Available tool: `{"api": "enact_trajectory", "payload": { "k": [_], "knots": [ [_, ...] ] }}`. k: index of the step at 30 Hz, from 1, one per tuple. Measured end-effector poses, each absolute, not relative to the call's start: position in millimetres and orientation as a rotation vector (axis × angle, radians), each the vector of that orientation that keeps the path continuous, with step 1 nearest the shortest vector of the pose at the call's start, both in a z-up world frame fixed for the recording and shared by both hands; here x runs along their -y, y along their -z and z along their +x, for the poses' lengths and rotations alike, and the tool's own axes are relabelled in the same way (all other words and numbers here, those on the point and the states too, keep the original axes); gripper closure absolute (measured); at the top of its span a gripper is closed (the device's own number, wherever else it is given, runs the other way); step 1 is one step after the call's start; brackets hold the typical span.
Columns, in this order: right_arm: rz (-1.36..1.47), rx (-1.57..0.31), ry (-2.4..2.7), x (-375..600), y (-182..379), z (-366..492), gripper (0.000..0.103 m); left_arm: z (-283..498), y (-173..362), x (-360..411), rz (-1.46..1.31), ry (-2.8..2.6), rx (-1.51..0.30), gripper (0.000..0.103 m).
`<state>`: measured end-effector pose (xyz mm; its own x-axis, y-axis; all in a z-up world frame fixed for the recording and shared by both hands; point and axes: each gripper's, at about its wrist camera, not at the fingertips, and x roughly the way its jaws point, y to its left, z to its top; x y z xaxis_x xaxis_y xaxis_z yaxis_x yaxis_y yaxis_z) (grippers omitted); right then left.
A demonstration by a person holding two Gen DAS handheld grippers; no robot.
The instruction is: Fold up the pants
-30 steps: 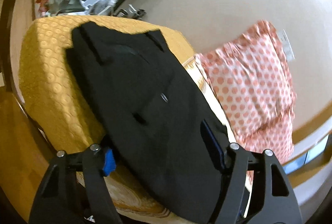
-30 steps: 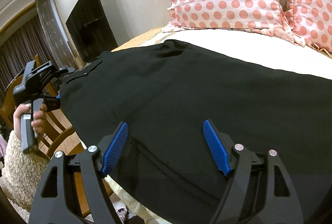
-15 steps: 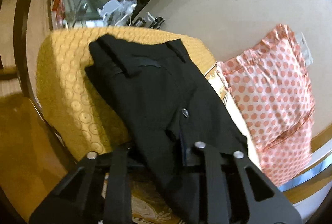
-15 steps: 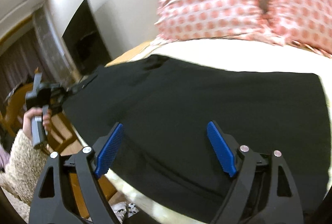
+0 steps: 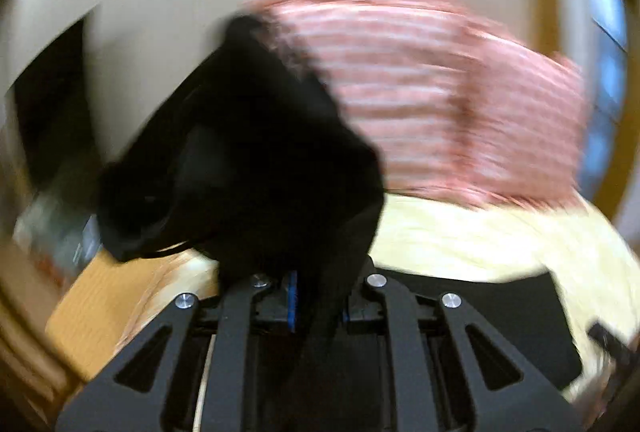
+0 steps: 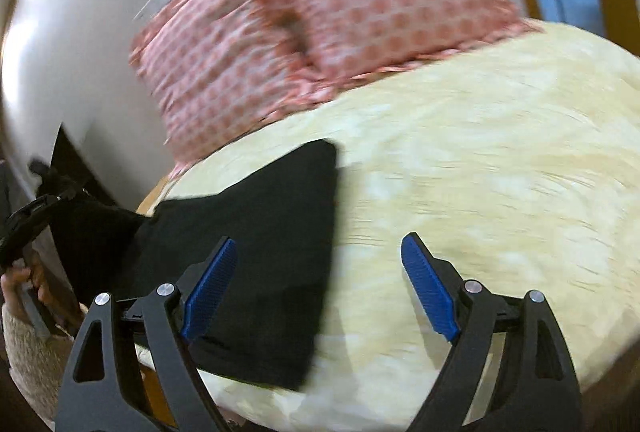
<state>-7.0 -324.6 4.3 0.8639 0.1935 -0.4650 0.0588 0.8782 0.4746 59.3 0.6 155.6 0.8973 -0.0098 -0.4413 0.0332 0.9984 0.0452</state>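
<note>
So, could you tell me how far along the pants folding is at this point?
Early, mid first fold. Done: the left gripper has shut on one end of the pants. In hand: that end hangs bunched in the air in the left view, while the other end lies flat on the bed. The right gripper is open and holds nothing. Left: laying the lifted end over and any further folds.

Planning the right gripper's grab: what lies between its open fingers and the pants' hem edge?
Nothing. In the right wrist view, the right gripper hovers open; the black pants already lie under its left finger, with bare cream bedspread elsewhere.
</note>
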Motion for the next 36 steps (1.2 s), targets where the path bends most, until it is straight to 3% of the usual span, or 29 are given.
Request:
{"api": "enact_trajectory", "payload": {
  "k": [4,8,12,20,24,27,33,35,36],
  "knots": [
    [0.52,-0.51,-0.015,345.3,-1.6,-22.7,0.017,31.8,-115.2,130.2,0.343,0.334,-0.479,0.088],
    [0.534,-0.511,0.027,361.3,3.4,-30.9,0.017,8.3,-42.9,187.1,0.564,0.471,-0.598,0.089],
    [0.53,-0.514,0.049,366.6,6.6,-30.5,0.016,-2.1,-23.1,191.4,0.602,0.475,-0.605,0.088],
    [0.492,-0.516,0.032,353.7,6.2,-24.6,0.015,-12.1,-64.9,158.2,0.48,0.486,-0.564,0.089],
    [0.517,-0.52,0.042,355.6,6.8,-20.8,0.015,-16.5,-34.3,160.0,0.502,0.515,-0.66,0.088],
    [0.511,-0.505,0.045,353.3,-1.5,-19.0,0.016,-24.6,-22.3,168.1,0.554,0.487,-0.592,0.086],
    [0.457,-0.392,0.011,338.5,-38.9,-20.0,0.016,-37.1,-54.7,131.1,0.261,0.767,-0.609,0.048],
    [0.413,-0.35,-0.074,321.3,-55.7,-18.9,0.016,-39.5,-77.5,93.2,0.069,0.795,-0.517,0.018],
    [0.384,-0.349,-0.129,309.4,-61.6,-16.0,0.016,-33.3,-85.3,69.0,-0.032,0.735,-0.472,0.013]
  ]
}}
